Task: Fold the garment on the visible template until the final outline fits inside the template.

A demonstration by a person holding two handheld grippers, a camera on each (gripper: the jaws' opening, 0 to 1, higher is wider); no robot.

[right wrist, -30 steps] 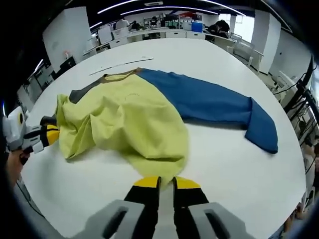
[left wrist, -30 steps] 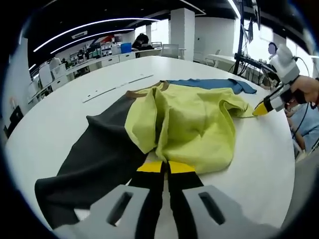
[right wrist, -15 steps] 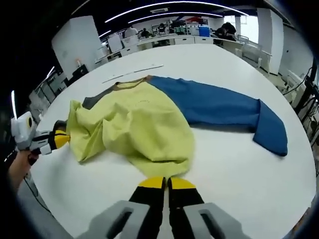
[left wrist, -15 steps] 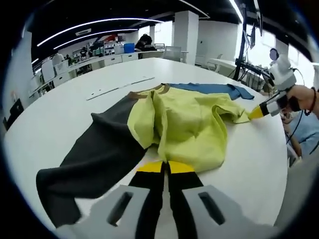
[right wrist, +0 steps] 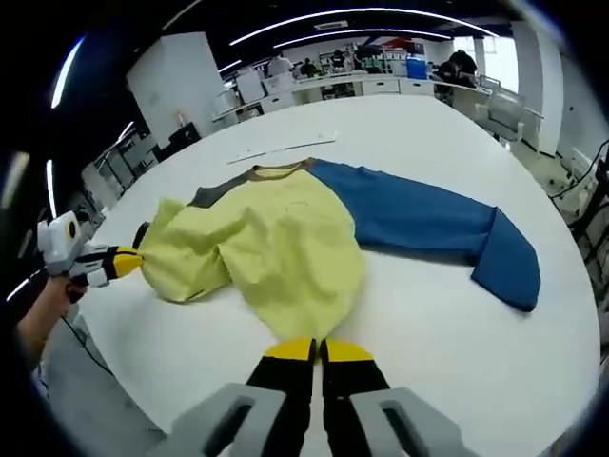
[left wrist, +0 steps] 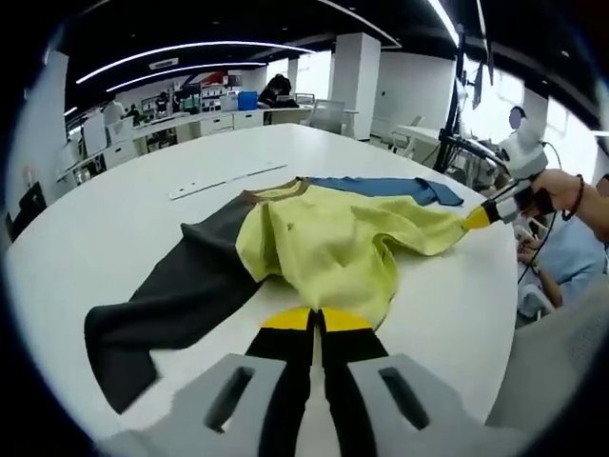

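A sweatshirt with a yellow body lies on the round white table. Its dark grey sleeve trails toward the near left in the left gripper view. Its blue sleeve stretches away on the other side. My left gripper is shut on one end of the yellow hem. My right gripper is shut on the other end. The hem is drawn out between them and the body is still wrinkled.
A thin pale strip lies on the table beyond the collar. The table's edge runs close behind both grippers. A person's hand holds the right gripper. Desks, chairs and people stand far behind.
Both grippers have pulled the hem apart and back toward the table's edge. The bunched yellow body has spread out flatter and longer, and more of the grey sleeve shows.
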